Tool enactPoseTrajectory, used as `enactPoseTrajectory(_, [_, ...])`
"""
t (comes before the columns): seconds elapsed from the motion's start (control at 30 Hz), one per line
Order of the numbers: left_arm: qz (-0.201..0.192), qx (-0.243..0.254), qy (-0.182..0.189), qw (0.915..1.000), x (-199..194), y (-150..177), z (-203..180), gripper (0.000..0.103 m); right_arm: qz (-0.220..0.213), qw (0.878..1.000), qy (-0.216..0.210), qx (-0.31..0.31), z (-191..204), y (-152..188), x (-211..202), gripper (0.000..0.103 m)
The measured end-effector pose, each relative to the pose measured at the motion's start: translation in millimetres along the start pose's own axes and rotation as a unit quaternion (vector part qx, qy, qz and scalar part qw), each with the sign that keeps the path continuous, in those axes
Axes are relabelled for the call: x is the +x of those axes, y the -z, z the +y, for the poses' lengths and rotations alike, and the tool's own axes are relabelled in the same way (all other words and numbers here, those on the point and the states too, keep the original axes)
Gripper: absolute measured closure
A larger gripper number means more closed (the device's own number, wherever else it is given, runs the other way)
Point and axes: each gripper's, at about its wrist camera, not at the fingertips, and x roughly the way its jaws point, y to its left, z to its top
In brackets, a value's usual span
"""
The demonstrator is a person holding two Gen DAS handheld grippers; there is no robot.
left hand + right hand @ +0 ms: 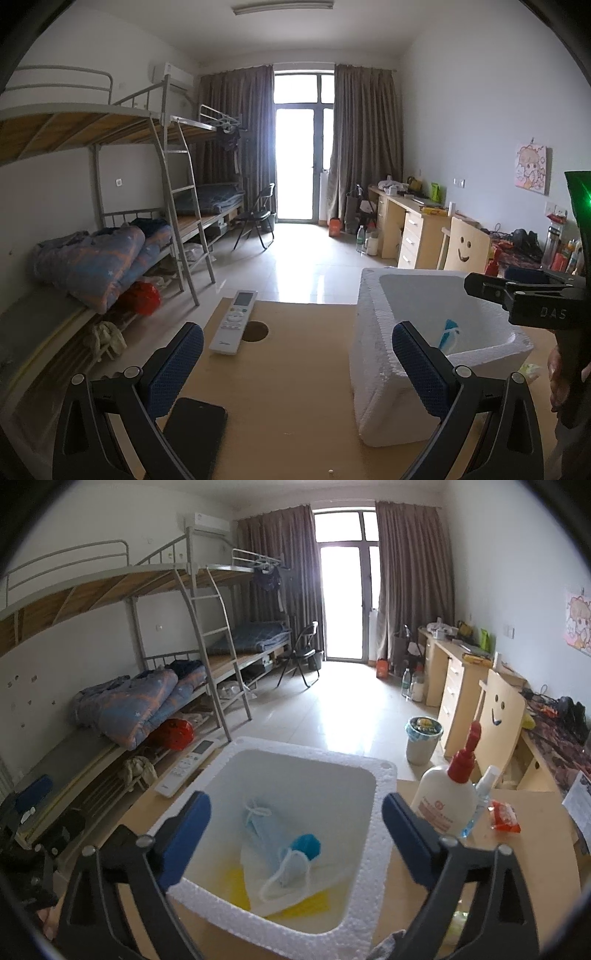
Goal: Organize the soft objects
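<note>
Right wrist view looks straight down into a white foam box (369, 834) standing on the wooden table (517, 867), and the soft things lie gathered on its floor: a light blue face mask (264, 830) with its white ear loop trailing forward, a small blue ball-like piece (306, 843) touching it, and a white-and-yellow cloth (295, 890) spread beneath both. Judging by the task, the box serves as the collecting bin, which would explain why the hard things stay outside it: the lotion bottle (443, 797), a small spray bottle (484, 794) and a red packet (505, 816) stand just beside its right wall, and the remote (233, 322) and a dark phone (194, 432) lie on the table to its left. The right gripper (295, 834) hangs above the box with its jaws spread wide and nothing between them, touching nothing, so the mask appears released. The left gripper (295, 369) is likewise released and empty, hovering over the bare tabletop beside the box's near corner.
</note>
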Motion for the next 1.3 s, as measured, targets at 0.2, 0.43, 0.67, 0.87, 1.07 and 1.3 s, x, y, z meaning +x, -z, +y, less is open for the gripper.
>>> enactPoseTrajectory(0.2, [-0.006, 0.005, 0.006, 1.0000, -9, -1, -6, 0.001, -0.019, 1.000, 0.007, 0.003, -4, 1, -15, 0.000])
enactPoseTrajectory(0.43, [-0.020, 0.013, 0.019, 0.9995, -34, -3, -22, 0.001, -0.032, 0.999, 0.012, 0.016, -8, 6, -44, 0.000])
enactPoseTrajectory(0.67, [-0.037, 0.023, 0.039, 0.9983, -67, 1, -42, 0.001, -0.051, 0.998, 0.034, 0.014, -11, 21, -87, 0.000])
enactPoseTrajectory(0.87, [-0.046, 0.033, 0.058, 0.9968, -95, 9, -56, 0.001, -0.064, 0.996, 0.055, 0.028, -18, 43, -122, 0.000])
enactPoseTrajectory(1.07, [-0.063, 0.035, 0.059, 0.9957, -124, 14, -57, 0.001, -0.081, 0.994, 0.066, 0.026, -14, 60, -152, 0.000])
enactPoseTrajectory(1.3, [-0.076, 0.030, 0.067, 0.9944, -149, 27, -58, 0.001, -0.096, 0.992, 0.075, 0.024, -9, 84, -181, 0.000])
